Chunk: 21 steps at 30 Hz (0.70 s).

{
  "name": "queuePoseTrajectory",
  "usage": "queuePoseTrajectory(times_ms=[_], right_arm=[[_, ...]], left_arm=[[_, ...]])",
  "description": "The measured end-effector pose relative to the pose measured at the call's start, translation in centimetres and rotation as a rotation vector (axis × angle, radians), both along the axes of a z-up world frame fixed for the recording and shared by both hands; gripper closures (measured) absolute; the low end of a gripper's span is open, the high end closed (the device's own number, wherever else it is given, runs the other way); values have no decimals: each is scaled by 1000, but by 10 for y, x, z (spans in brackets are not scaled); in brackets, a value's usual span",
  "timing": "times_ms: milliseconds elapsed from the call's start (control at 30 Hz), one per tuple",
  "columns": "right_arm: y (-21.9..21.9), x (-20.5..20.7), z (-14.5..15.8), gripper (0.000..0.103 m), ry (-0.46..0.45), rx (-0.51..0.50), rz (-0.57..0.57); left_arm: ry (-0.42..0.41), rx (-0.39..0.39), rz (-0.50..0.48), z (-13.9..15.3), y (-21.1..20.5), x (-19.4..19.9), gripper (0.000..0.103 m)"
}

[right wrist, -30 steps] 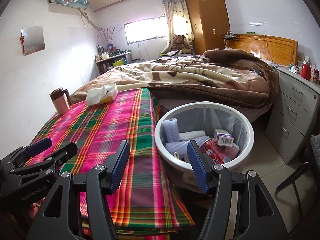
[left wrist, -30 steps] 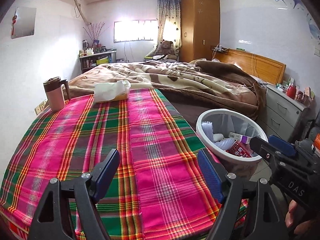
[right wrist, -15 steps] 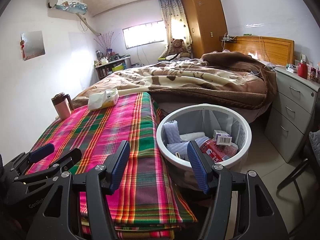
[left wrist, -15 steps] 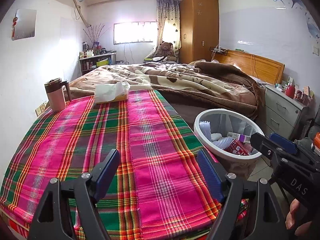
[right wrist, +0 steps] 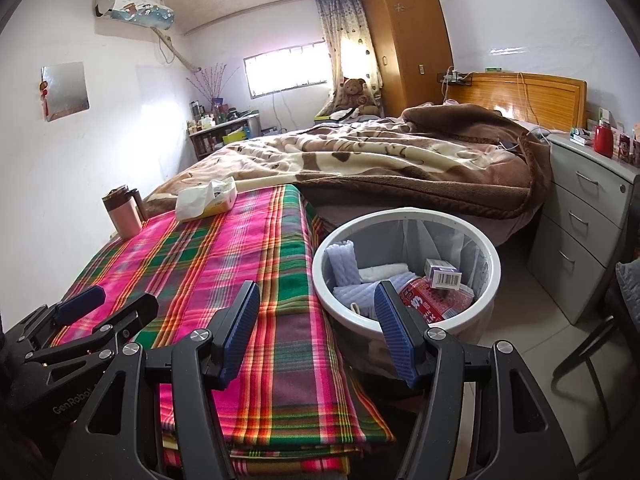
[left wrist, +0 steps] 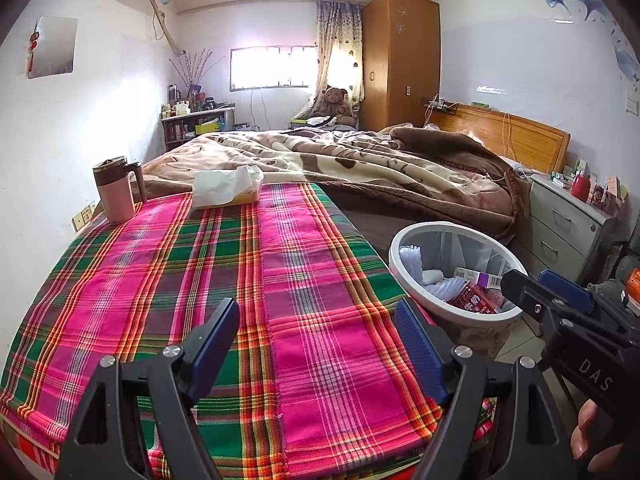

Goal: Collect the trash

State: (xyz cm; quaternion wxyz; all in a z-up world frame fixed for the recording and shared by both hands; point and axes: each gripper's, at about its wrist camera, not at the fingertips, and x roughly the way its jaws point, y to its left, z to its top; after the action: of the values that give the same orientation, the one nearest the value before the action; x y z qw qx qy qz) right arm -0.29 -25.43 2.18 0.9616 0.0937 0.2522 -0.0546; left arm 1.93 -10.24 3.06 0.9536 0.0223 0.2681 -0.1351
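A white round trash bin point(right wrist: 494, 276) stands on the floor right of the table; it also shows in the left wrist view point(left wrist: 396, 240). It holds white wrappers point(right wrist: 344, 266), a red packet point(right wrist: 436, 300) and a small purple box point(right wrist: 442, 274). My left gripper point(left wrist: 320, 340) is open and empty above the plaid tablecloth point(left wrist: 224, 264). My right gripper point(right wrist: 318, 324) is open and empty, over the table edge beside the bin. Each gripper shows in the other's view: the right point(left wrist: 546, 288), the left point(right wrist: 114, 306).
A pink mug point(left wrist: 116, 190) and a tissue pack point(left wrist: 228, 186) sit at the table's far end. A bed with a brown blanket point(left wrist: 380, 168) lies beyond. A grey drawer unit point(right wrist: 588, 224) stands right of the bin, and a chair point(right wrist: 608, 344) at the far right.
Both grippers have drawn back and risen a little; the bin and table look slightly farther away. Both stay open and empty.
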Motion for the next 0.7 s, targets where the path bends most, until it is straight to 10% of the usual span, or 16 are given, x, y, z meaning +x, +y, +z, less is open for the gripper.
queuePoseTrajectory(times_ms=[700], right_arm=[[4,-2,2,42,1,-4,-1]], left_arm=[[-7,-5,0,4,0,-5,22]])
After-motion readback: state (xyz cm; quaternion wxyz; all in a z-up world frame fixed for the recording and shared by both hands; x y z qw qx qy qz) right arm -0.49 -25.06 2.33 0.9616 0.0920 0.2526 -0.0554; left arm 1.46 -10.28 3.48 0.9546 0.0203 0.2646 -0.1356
